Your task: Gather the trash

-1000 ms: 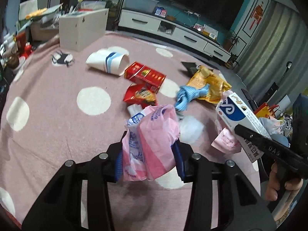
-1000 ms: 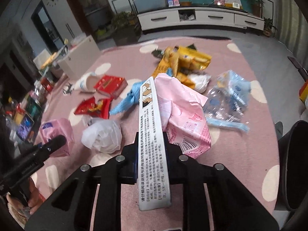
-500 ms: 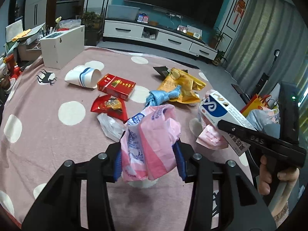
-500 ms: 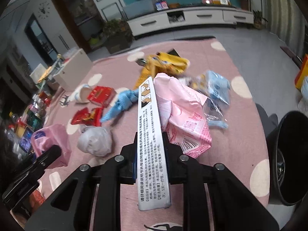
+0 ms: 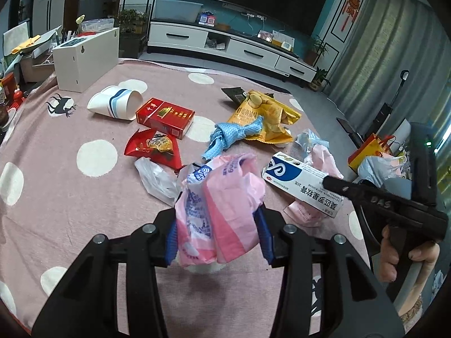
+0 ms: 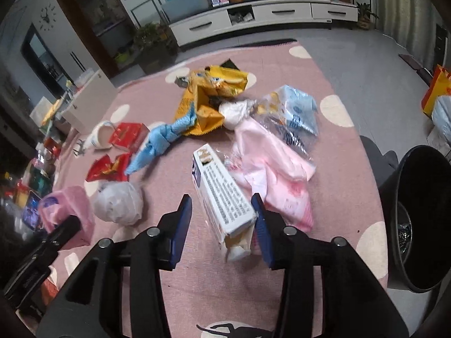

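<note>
The left gripper pinched the pink plastic bag clear of the spotted rug, ready for binning, while the right gripper stood spread, its white carton loose against one finger, short of the black bin.

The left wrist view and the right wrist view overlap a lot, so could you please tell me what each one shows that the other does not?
Only the left wrist view shows the pink bag gripped between the left gripper fingers, and the person's hand. Only the right wrist view shows the black bin and the right gripper open, with the white box loose between its fingers. Both show the white box, yellow snack bag, blue cloth and paper cup on the dotted pink blanket.
</note>
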Motion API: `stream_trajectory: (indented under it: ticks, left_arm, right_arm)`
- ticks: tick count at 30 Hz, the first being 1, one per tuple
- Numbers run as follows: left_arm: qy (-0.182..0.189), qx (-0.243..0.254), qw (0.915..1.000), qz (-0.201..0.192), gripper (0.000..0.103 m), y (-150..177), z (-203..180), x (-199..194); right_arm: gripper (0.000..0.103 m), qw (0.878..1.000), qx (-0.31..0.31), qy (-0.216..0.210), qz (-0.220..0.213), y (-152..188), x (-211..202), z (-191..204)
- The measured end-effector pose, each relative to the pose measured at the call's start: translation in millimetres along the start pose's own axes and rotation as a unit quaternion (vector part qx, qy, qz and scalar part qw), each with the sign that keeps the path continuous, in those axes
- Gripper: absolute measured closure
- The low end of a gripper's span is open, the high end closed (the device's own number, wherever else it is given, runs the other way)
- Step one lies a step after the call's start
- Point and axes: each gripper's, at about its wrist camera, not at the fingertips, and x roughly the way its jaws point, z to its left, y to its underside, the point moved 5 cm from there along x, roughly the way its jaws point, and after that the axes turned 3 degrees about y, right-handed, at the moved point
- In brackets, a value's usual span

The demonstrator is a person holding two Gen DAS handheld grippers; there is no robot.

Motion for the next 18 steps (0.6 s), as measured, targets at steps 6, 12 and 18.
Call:
stream_trajectory:
  ticks: [6,12,18]
  left_arm:
    - [0.0,-0.007,1.0,0.005,0.056,0.8,4.0,2.3]
    - [-0.001,-0.01,0.9999,0.002,0.056,0.4,5.8,0.9]
    - [0.007,-0.01,0.9999,-0.001,0.056,0.0,3.2,-0.8]
  right_arm:
    - [0.059,1.0,-0.013,-0.015,0.013,2.6,5.5,9.0]
    - [0.082,0.999,-0.036,-0.011,0.029,10.3,17.9,23.3]
    - [0.083,0.999,-0.031,-0.015,0.003,6.4,5.3,23.7]
